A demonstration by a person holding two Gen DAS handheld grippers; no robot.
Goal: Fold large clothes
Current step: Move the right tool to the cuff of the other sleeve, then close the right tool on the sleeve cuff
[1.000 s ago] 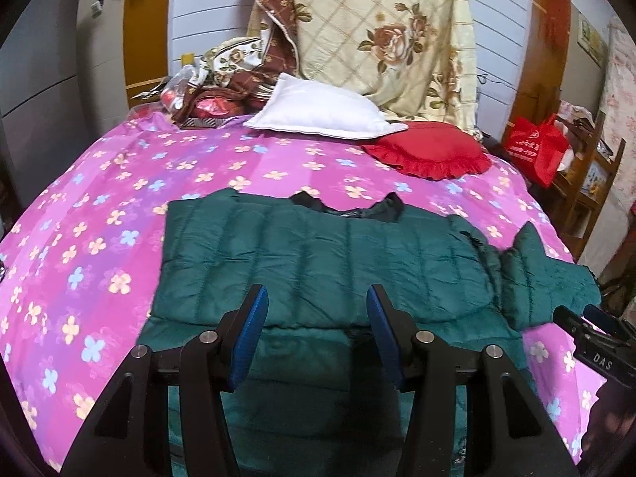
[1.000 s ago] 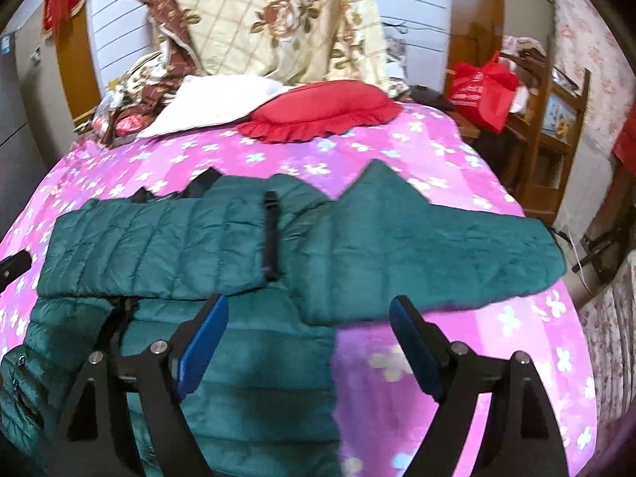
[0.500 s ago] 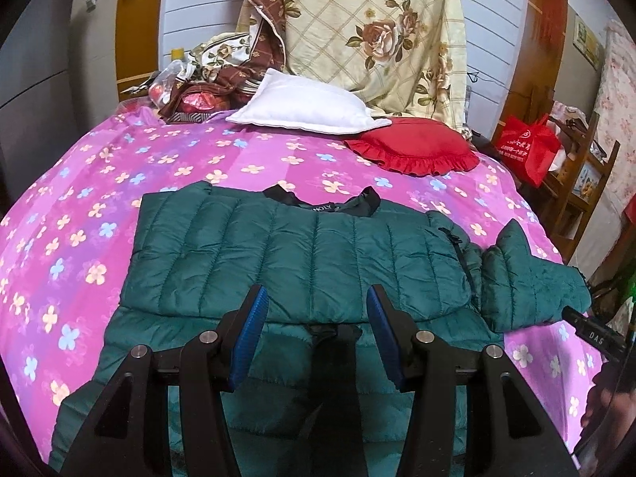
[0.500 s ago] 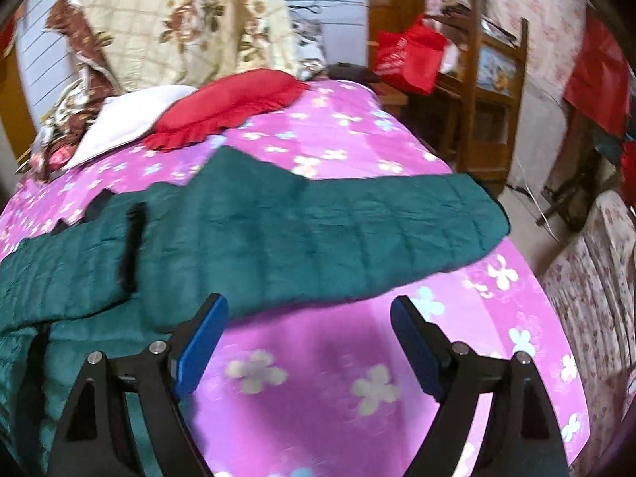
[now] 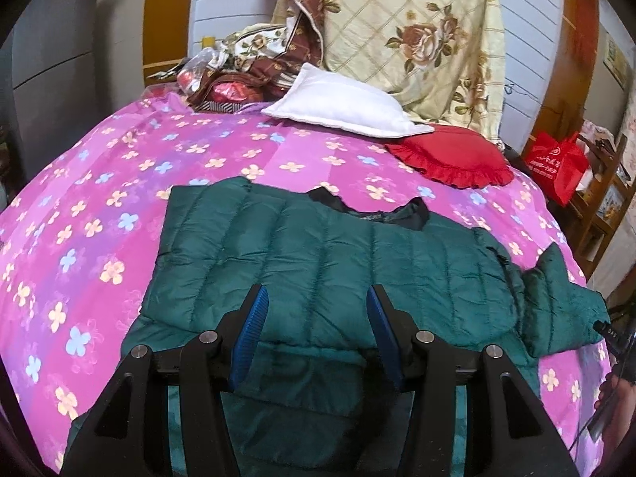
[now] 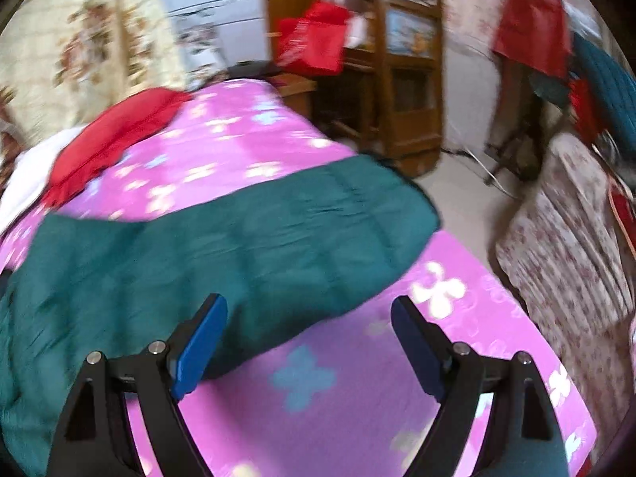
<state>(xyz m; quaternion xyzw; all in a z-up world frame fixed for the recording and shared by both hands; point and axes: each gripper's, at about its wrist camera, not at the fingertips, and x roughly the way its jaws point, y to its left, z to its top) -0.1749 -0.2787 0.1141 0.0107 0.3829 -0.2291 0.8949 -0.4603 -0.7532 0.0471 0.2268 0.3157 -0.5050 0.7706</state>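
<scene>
Lying beyond both grippers' spread fingers: green jacket.

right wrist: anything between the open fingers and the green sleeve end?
Only bare floral bedspread. In the right wrist view the right gripper is open and empty, and the sleeve lies just ahead, cuff toward the bed's edge.

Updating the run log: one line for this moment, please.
stage: sleeve fold | green puffer jacket flat on bed | left gripper open, empty | right gripper open, empty, near outstretched sleeve
</scene>
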